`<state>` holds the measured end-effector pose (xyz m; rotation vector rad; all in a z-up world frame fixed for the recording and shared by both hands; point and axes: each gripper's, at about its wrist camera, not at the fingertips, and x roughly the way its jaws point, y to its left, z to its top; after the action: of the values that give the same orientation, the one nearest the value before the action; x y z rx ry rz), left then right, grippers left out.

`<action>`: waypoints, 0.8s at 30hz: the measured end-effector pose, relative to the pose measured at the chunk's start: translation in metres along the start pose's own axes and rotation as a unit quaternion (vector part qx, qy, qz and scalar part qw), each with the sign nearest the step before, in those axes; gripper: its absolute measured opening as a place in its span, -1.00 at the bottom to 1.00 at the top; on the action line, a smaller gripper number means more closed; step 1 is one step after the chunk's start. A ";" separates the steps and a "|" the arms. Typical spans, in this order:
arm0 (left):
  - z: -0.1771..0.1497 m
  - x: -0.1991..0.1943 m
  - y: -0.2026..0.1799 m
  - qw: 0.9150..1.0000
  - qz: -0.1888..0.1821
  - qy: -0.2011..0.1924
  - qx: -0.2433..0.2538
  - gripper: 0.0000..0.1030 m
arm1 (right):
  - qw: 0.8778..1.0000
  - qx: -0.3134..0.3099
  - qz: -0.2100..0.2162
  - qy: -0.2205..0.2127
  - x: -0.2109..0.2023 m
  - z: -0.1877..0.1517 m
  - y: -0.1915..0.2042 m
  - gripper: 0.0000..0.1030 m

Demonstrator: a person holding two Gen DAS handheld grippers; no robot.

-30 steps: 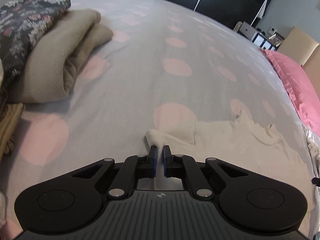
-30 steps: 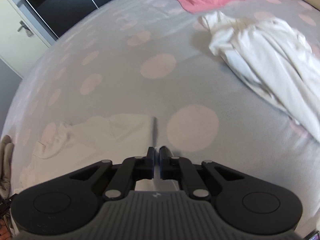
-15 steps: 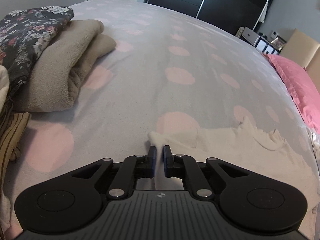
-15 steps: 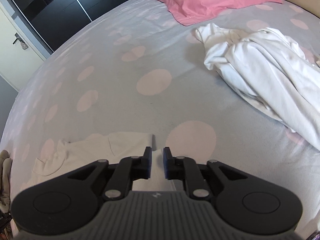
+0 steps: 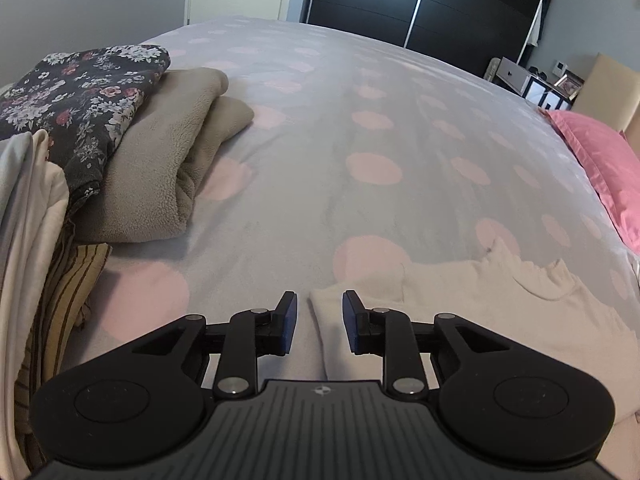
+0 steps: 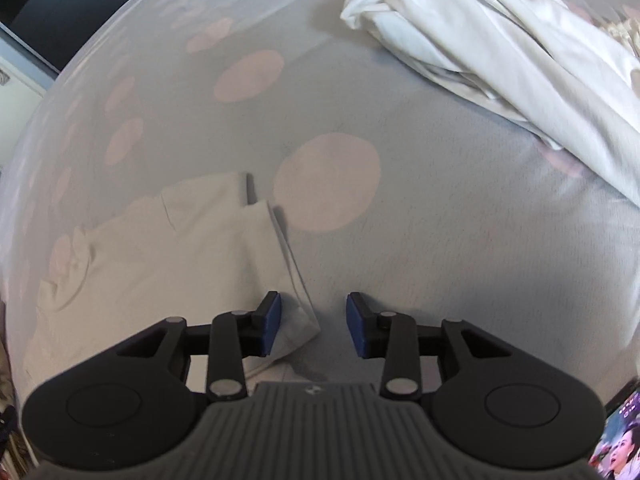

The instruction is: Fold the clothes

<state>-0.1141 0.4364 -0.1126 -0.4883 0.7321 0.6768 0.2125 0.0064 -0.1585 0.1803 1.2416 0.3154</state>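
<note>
Left gripper (image 5: 316, 322): jaws spread, pinching nothing; an edge of the cream top lies in the gap between the blue pads.
Right gripper (image 6: 313, 322): jaws spread wide, empty; the hem corner of the same garment lies just inside the left pad.
Cream top (image 6: 168, 256): flat on the bed, one side turned over onto the body so a straight folded edge runs toward the right gripper; neckline (image 5: 548, 280) at its far end. Judged partly folded: one lengthwise fold shows, and the garment is still long, so further folds look due.
Bed (image 5: 320, 152): grey cover with pink dots, bearing all items.
Folded pile, near left: striped cloth (image 5: 68, 292) at the bottom edge, white cloth (image 5: 28, 216) beside it.
Folded pile, farther left: beige fleece (image 5: 160, 160) with floral garment (image 5: 80, 96) on top, both folded neatly; judged finished pieces.
White garment (image 6: 500, 36): crumpled, well apart from the cream top; judged left to fold.
Pink pillow (image 5: 600, 160): far right.
</note>
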 end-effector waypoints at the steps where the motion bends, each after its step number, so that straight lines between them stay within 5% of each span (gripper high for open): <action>1: 0.000 -0.004 -0.002 1.000 -0.001 0.000 0.002 -0.56 | 1.000 0.003 0.007 0.003 -0.001 0.000 0.001 -0.67; 9: 0.008 -0.048 -0.004 1.000 -0.008 -0.011 0.003 -0.56 | 0.998 0.023 0.047 -0.035 -0.028 0.003 0.006 -0.82; 16: 0.003 -0.077 0.003 1.000 0.005 -0.005 0.000 -0.56 | 0.985 -0.129 0.027 -0.107 -0.051 -0.015 0.064 -0.82; 19: 0.002 -0.078 0.006 1.000 0.011 -0.006 -0.005 -0.55 | 0.972 -0.201 0.036 -0.115 -0.054 -0.030 0.088 -0.82; 24: -0.002 -0.073 0.009 1.000 0.009 0.004 -0.009 -0.54 | 0.965 -0.233 0.074 -0.097 -0.051 -0.042 0.106 -0.65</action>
<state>-0.1619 0.4131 -0.0611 -0.5022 0.7384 0.6994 0.1437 0.0881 -0.0932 -0.1020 0.9322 0.6931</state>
